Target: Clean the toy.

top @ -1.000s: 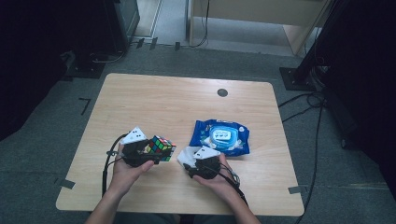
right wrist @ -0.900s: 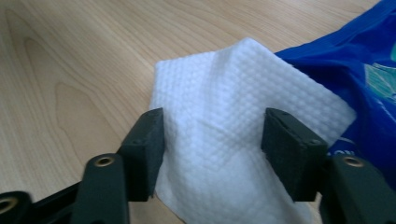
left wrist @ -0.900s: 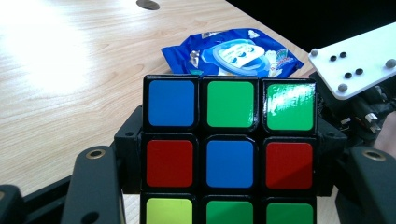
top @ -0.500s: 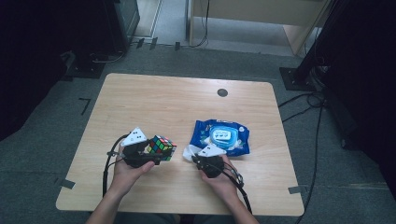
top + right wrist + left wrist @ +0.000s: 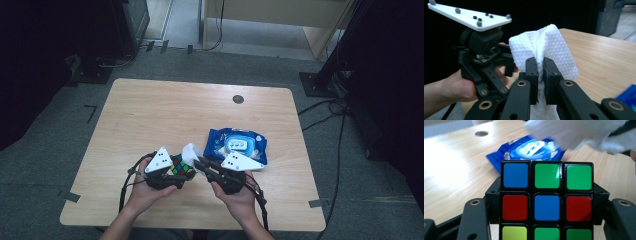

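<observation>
Left fingers (image 5: 546, 220) are clamped on the cube (image 5: 547, 200), one at each side, holding it above the near middle of the table (image 5: 150, 115). Grip looks square; the face toward the camera shows blue, green, red and yellow tiles.

Right fingers (image 5: 541, 75) are clamped on a fold of the wipe (image 5: 544, 47); it stands up between the pads with its loose end hanging. The wipe sits just beside the cube, between my two hands. The pack (image 5: 237, 145) lies flat on the table, right of centre, apart from both.

Judged step: wiping the cube. To do it well, I should hold the cube steady, lay the flat of the wipe on one face rather than the pinched fold, and press lightly so the cube does not twist in the left fingers. Risk: the wipe slipping out
</observation>
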Motion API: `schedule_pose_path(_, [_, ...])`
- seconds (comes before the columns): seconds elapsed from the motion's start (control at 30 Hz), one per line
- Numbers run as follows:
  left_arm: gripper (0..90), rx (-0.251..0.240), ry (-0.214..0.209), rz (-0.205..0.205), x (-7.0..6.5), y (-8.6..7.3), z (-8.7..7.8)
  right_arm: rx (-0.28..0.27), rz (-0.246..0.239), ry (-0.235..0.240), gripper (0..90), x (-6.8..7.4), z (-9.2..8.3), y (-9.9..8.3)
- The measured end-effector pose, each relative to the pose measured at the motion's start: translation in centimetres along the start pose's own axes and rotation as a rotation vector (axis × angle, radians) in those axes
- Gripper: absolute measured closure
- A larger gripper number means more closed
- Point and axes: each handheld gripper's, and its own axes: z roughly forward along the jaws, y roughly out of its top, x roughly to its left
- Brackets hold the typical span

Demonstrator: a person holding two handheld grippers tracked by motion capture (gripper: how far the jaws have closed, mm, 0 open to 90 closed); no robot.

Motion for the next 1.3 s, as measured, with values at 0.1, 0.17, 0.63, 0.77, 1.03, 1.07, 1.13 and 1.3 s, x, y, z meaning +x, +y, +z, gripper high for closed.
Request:
schedule_pose_path(0.1, [34.1, -0.018, 0.003, 0.024, -0.5, 0.2, -0.2, 0.015, 0.007, 0.009, 84.7, 0.2, 0.4, -0.2])
schedule_pose_path(0.17, [34.1, -0.017, 0.005, 0.024, -0.5, 0.2, -0.2, 0.006, 0.032, 0.016, 84.7, 0.0, 0.5, -0.5])
schedule_pose_path(0.63, [34.2, -0.047, 0.029, 0.03, -0.1, 0.4, -1.0, 0.089, 0.163, -0.128, 84.6, -4.0, 1.0, -2.9])
schedule_pose_path(0.77, [34.2, -0.024, 0.036, 0.031, -0.3, 0.3, -0.5, 0.007, 0.134, -0.07, 84.4, -2.4, 0.0, -1.2])
schedule_pose_path(1.03, [34.2, -0.022, 0.041, 0.059, -0.9, 0.4, -0.5, -0.018, 0.12, 0.021, 83.8, -0.2, 0.7, -0.7])
schedule_pose_path(1.07, [34.2, -0.035, 0.03, 0.055, -0.9, 0.4, -0.6, -0.011, 0.139, 0.009, 83.9, -0.5, 0.7, -0.9])
schedule_pose_path(1.13, [34.2, -0.041, 0.036, 0.056, -0.9, 0.5, -0.8, -0.002, 0.177, -0.003, 84.0, -1.4, 0.8, -1.3])
schedule_pose_path(1.3, [34.2, -0.059, 0.042, 0.032, -0.4, 0.6, -1.1, 0.089, 0.2, -0.109, 84.0, -3.8, 1.2, -3.0])
